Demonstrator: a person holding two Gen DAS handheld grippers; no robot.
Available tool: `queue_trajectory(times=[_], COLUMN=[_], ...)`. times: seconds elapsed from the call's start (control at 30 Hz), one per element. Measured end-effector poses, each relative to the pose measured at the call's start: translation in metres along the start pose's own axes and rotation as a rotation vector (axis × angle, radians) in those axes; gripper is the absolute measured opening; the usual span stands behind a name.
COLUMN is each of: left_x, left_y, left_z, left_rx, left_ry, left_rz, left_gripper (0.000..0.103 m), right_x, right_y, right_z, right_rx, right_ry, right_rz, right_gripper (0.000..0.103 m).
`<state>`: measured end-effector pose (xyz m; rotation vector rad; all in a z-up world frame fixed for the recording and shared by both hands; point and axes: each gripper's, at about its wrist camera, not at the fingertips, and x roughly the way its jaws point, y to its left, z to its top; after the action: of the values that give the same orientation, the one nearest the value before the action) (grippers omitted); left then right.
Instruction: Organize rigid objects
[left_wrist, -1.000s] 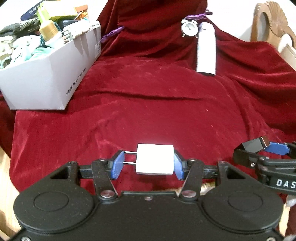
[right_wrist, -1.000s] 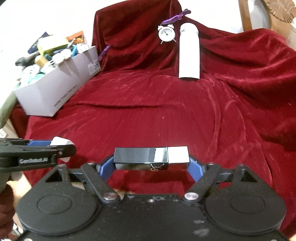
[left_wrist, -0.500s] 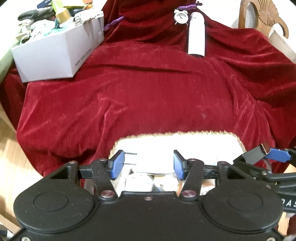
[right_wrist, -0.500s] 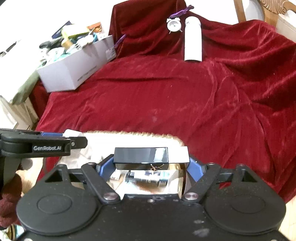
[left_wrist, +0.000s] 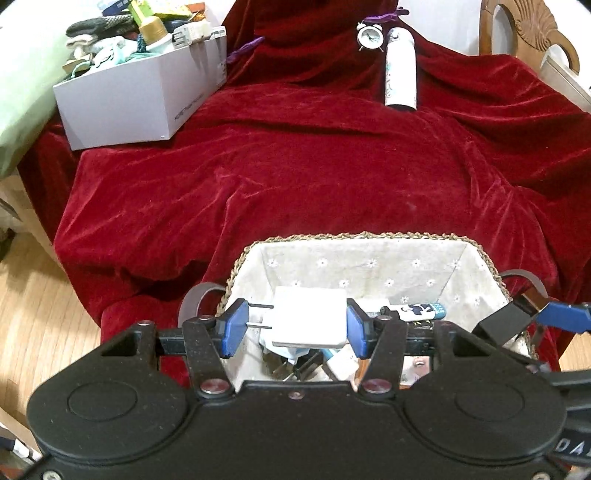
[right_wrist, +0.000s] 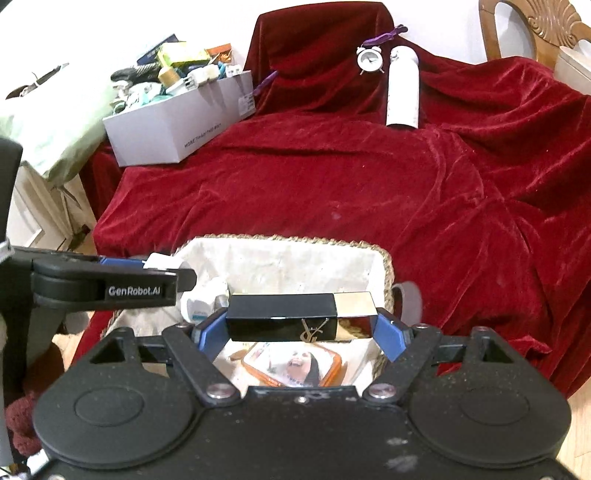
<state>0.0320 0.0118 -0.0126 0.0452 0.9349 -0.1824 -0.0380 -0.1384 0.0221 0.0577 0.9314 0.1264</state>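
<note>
My left gripper is shut on a white plug adapter, its two prongs pointing left, held above the open top of a woven basket with a flowered cloth lining. My right gripper is shut on a black and gold lipstick case, held crosswise over the same basket. Each gripper shows at the edge of the other's view: the right gripper at the right, the left gripper at the left. Several small items lie in the basket, among them a blue and white tube and an orange-framed picture.
A red velvet cloth covers the furniture behind the basket. A white box crammed with items stands at the back left. A white bottle and a small alarm clock lie at the back. Wooden floor shows at the left.
Both grippers have drawn back from the red cloth with their objects still held. The lined basket has come into view beneath them and now fills the lower middle.
</note>
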Motion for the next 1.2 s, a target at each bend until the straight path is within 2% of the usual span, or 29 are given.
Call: queue_trajectory(times=[0.3, 0.8, 0.83, 0.93, 1.2], left_x=[0.006, 0.013, 0.012, 0.008, -0.001], left_y=[0.000, -0.001, -0.002, -0.003, -0.003], left_z=[-0.008, -0.009, -0.009, -0.008, -0.005], left_rx=[-0.009, -0.003, 0.002, 0.009, 0.008], left_ry=[0.027, 0.054, 0.049, 0.028, 0.011], left_rz=[0.004, 0.022, 0.025, 0.032, 0.034], left_gripper=[0.053, 0.054, 0.055, 0.068, 0.069], right_x=[0.008, 0.018, 0.018, 0.015, 0.008], right_y=[0.003, 0.003, 0.004, 0.007, 0.008], right_z=[-0.002, -0.001, -0.001, -0.001, 0.000], right_rx=[-0.015, 0.001, -0.002, -0.016, -0.039], right_ry=[0.020, 0.055, 0.051, 0.038, -0.005], right_rz=[-0.030, -0.029, -0.030, -0.040, -0.068], right_gripper=[0.082, 0.082, 0.082, 0.084, 0.088])
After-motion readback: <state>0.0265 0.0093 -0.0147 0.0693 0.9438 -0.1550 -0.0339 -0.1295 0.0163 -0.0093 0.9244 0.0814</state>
